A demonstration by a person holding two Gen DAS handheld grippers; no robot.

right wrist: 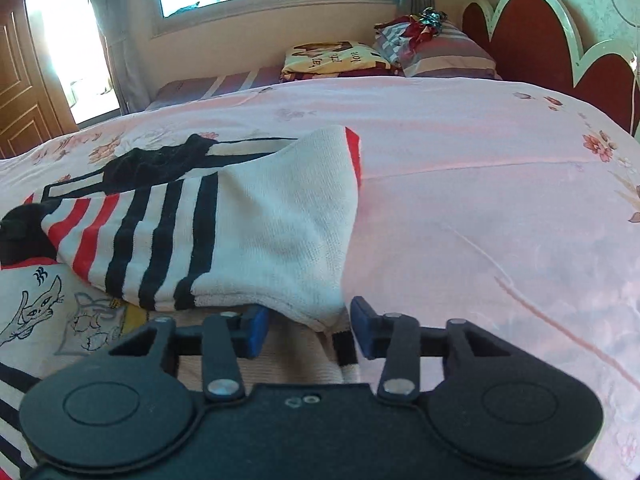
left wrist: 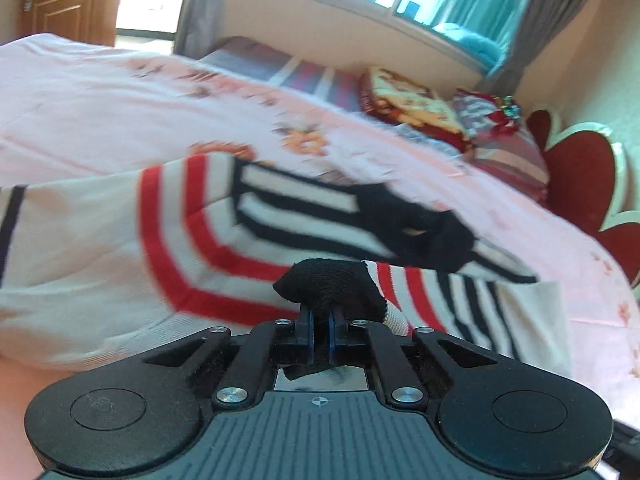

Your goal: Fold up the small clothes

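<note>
A small white sweater (left wrist: pixel 120 240) with red and black stripes lies on the pink bed. My left gripper (left wrist: pixel 321 320) is shut on the sweater's black cuff (left wrist: pixel 328 284) and holds it just above the body. In the right wrist view a sleeve (right wrist: pixel 248 224) is folded across the sweater, which has cartoon cat drawings (right wrist: pixel 36 304) on its front. My right gripper (right wrist: pixel 310 330) is open, its blue pads either side of the folded sleeve's lower edge, not gripping it.
The pink floral bedspread (right wrist: pixel 480 184) stretches right and far. Folded blankets and pillows (right wrist: pixel 360 58) are stacked at the head by the red headboard (right wrist: pixel 532 32). A window and a wooden door (left wrist: pixel 68 0) stand beyond.
</note>
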